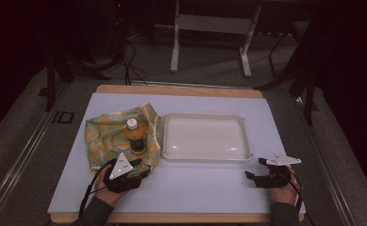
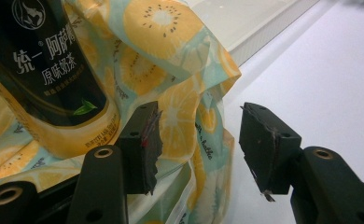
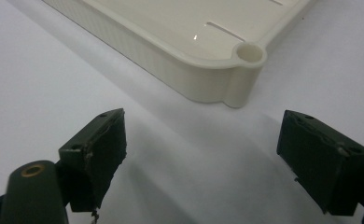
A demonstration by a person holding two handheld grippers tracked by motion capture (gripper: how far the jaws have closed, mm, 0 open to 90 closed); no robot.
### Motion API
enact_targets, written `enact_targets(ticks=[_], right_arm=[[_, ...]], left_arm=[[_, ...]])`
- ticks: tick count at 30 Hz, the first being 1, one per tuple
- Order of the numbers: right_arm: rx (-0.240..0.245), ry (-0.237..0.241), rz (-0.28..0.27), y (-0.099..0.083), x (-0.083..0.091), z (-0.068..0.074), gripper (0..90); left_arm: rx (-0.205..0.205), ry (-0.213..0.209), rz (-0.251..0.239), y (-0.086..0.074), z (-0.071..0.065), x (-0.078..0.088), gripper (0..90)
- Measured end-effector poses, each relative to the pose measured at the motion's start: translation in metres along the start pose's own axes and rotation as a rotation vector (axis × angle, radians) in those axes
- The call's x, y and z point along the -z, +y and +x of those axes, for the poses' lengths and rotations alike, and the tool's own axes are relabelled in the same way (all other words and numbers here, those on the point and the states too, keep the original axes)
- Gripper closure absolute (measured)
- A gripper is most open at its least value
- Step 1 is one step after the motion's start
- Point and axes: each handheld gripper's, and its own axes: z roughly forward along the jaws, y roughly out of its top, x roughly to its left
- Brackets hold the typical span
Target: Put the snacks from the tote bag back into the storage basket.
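High view shows a white table with a fruit-print cloth lying crumpled at about nine o'clock from the cream tray, its near edge touching the tray's left rim. A bottle of orange drink with a white cap stands upright on the cloth, toward its right side. The tray holds nothing.

At seven o'clock from the bottle, the left gripper sits at the cloth's near corner. Seen through the left gripper view, its jaws stand well apart, straddling a raised fold of the cloth; one pad lies close against the fabric, yet no pinch is made, so it holds nothing. The bottle looms just beyond the jaw at the left of that view.

Over at four o'clock from the tray, the right gripper rests low on the bare table, jaws wide and empty, pointed at the tray's near corner without touching it.

My reading: the work is barely started. The cloth is not yet gripped, and the bottle is untouched. Closing on the fold looks like the likely next step, though whether the bottle or the cloth is meant for the tray I cannot tell.
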Motion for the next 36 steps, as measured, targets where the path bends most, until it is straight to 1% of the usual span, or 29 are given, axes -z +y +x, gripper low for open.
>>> enact_targets(ticks=[5,7,12,15,17,19,21,24,27,30,36], right_arm=[[-0.002,-0.002,-0.003,0.000,0.000,0.000,15.4],[-0.004,-0.004,-0.007,0.000,0.001,0.000,15.4],[-0.003,-0.007,-0.007,0.000,0.001,0.000,15.4],[0.002,-0.010,-0.012,-0.001,0.001,0.001,15.4],[0.001,-0.010,-0.013,-0.001,0.001,0.001,15.4],[0.001,-0.011,-0.013,-0.001,0.001,0.001,15.4],[0.001,-0.011,-0.012,-0.001,0.001,0.001,15.3],[0.001,-0.013,-0.013,-0.001,0.001,0.001,15.4],[0.002,-0.017,-0.017,-0.001,0.002,0.001,15.4],[0.003,-0.016,-0.018,-0.001,0.002,0.001,15.4],[0.000,-0.016,-0.021,-0.001,0.002,0.001,15.4]], left_arm=[[-0.001,-0.009,0.005,0.001,0.000,0.001,48.3],[0.001,-0.017,-0.006,0.002,0.000,0.003,48.3],[0.000,-0.020,-0.011,0.004,0.000,0.007,48.9],[-0.005,-0.021,-0.005,0.004,0.002,0.009,49.7],[0.005,-0.027,-0.014,0.005,0.002,0.010,49.8],[0.004,-0.033,-0.022,0.007,0.002,0.012,50.3],[-0.004,-0.034,-0.017,0.009,0.003,0.013,50.4],[0.000,-0.045,-0.013,0.010,0.005,0.014,51.0],[-0.019,-0.041,-0.001,0.014,0.007,0.016,51.6],[-0.019,-0.045,0.005,0.015,0.009,0.016,51.8],[-0.031,-0.054,0.023,0.015,0.010,0.018,52.4]])
